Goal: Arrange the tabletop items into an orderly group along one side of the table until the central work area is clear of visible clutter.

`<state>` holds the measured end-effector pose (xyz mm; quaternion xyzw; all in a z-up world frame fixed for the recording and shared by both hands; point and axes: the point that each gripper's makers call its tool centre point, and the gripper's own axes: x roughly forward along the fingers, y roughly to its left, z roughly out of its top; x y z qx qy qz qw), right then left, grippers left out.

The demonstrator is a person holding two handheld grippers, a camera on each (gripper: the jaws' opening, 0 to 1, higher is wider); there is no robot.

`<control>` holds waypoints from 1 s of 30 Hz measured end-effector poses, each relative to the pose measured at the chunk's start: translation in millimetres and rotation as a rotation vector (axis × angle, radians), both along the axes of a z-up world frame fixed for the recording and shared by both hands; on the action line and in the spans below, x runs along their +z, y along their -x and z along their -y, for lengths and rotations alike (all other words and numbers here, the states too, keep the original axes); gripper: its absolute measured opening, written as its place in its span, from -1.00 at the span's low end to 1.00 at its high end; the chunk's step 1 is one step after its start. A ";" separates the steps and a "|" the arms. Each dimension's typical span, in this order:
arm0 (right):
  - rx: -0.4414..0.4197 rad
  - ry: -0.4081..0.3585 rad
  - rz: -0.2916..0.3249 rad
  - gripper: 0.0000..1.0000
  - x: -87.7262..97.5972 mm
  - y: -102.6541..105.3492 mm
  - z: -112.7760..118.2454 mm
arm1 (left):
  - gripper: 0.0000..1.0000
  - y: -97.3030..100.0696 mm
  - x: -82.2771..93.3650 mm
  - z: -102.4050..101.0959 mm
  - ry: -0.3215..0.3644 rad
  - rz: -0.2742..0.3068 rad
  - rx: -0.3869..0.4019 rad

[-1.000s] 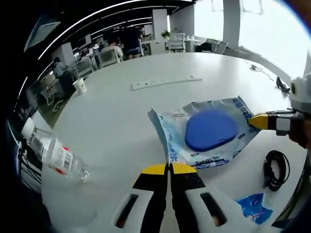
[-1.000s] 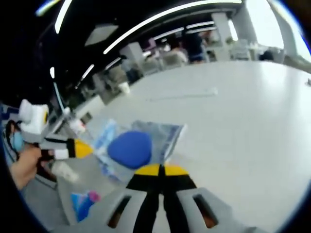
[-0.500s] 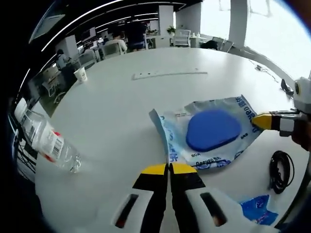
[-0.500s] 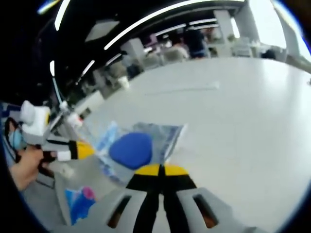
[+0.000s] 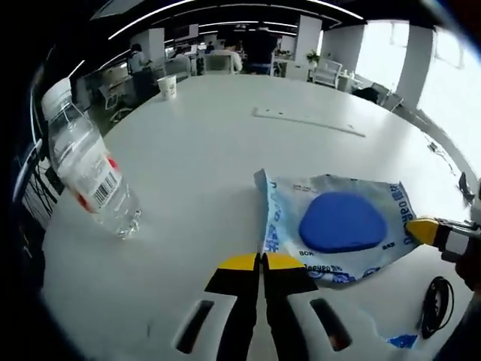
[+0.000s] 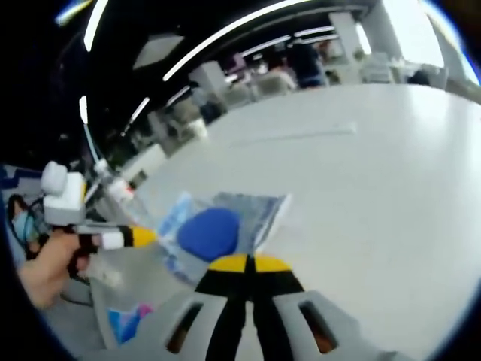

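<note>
1. Jaws of the left gripper, at the bottom centre of the left gripper view, are pressed together on the near edge of the wipes pack.
2. Right gripper likewise pinches the pack's other edge, jaws closed.
3. Water bottle lies at left on the white table; black cable sits lower right.

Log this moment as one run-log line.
left gripper: shut on wipes pack edge | right gripper: shut on its opposite edge | water bottle: upright, left of the pack | black cable: near edge
</note>
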<state>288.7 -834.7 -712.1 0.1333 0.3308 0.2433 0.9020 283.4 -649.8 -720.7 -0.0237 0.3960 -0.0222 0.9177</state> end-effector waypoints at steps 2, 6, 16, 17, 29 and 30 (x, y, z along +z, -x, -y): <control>0.003 -0.006 -0.001 -1.00 -1.0 -0.9 -3.2 | -0.99 -0.1 -2.1 -4.5 0.002 -0.003 0.013; 0.007 -0.026 -0.012 -1.00 -3.2 -1.3 -9.5 | -0.99 1.9 -2.6 -11.1 -0.010 -0.005 0.043; 0.026 -0.015 -0.011 -1.00 -8.5 3.5 -20.4 | -0.98 -0.8 -10.7 -24.5 -0.076 0.015 0.077; 0.021 -0.019 -0.012 -1.00 -8.4 3.7 -20.8 | -0.98 -1.3 -10.7 -25.7 -0.079 0.015 0.077; 0.040 0.029 -0.008 -0.92 -14.1 3.1 -21.8 | -0.65 -4.1 -10.2 -28.0 -0.076 0.039 0.086; 0.039 0.034 -0.007 -0.84 -14.8 3.0 -22.2 | -0.63 -3.9 -8.8 -28.3 -0.075 0.045 0.092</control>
